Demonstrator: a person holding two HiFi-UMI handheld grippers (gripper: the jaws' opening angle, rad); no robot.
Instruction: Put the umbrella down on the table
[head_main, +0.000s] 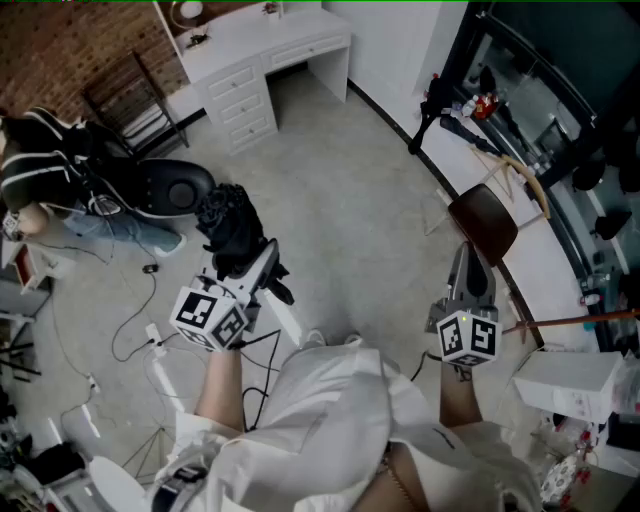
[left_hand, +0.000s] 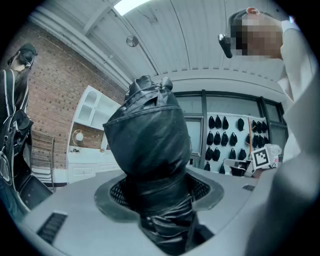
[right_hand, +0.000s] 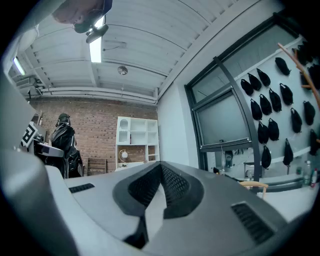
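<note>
A folded black umbrella (head_main: 228, 225) sticks out past my left gripper (head_main: 248, 268), above the grey floor and left of centre in the head view. In the left gripper view the umbrella (left_hand: 150, 145) stands bundled between the two grey jaws, and the left gripper (left_hand: 160, 197) is shut on its lower part. My right gripper (head_main: 468, 265) is held level at the right, near a brown chair. In the right gripper view the right gripper (right_hand: 161, 182) has its pads touching at the tips with nothing between them.
A brown chair (head_main: 483, 222) stands by a long white counter (head_main: 545, 262) along the right wall. A white desk with drawers (head_main: 262, 45) is at the back. A black bag and seat (head_main: 160, 188) and cables (head_main: 130, 330) lie at the left. A white box (head_main: 570, 385) sits low right.
</note>
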